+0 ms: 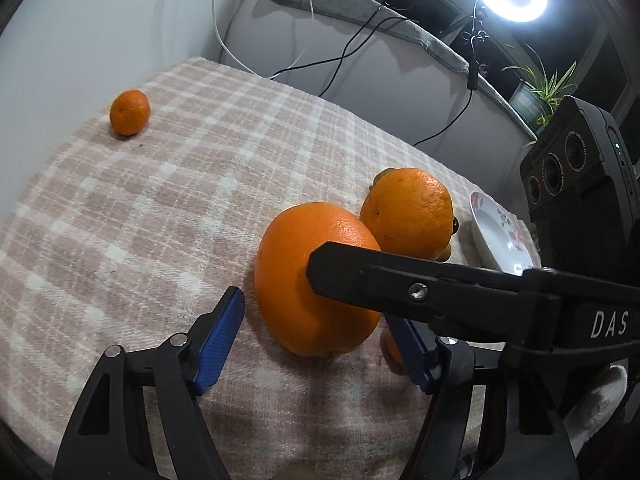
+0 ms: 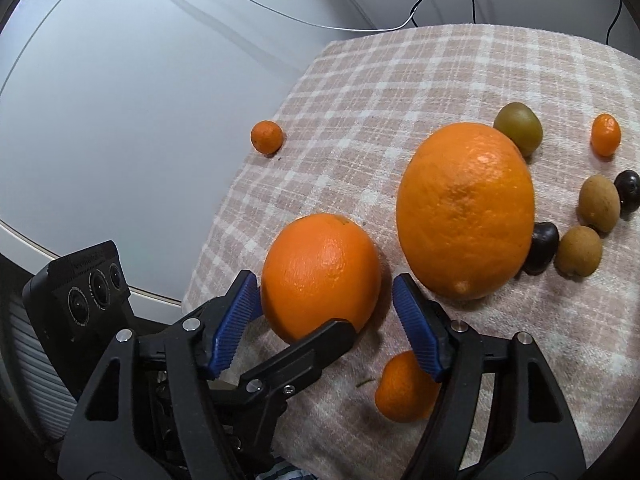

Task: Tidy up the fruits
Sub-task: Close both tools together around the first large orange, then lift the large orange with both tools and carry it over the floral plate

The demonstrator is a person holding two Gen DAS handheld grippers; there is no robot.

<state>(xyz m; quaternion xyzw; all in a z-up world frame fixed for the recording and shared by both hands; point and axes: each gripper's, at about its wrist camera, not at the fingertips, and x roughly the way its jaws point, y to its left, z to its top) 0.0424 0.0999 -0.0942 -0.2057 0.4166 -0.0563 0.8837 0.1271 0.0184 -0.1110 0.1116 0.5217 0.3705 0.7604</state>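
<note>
Orange fruit point(image 2: 320, 276) sits between both tools' apparently parted pads.

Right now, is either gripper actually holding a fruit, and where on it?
Nothing is held. Both the left gripper and right gripper are open around the same orange on the checked cloth, pads flanking its sides without clamping.

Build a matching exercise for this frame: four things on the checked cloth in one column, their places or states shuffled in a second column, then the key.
Things:
1. near orange
2. big orange
3. lone mandarin
4. floral plate

Places or states:
A. alone near the cloth's far-left edge
B. between the open blue pads of both grippers
C. beside the dark and brown small fruits
D. at the cloth's right edge, nothing visible in it

Pairs: 1-B, 2-C, 3-A, 4-D
</note>
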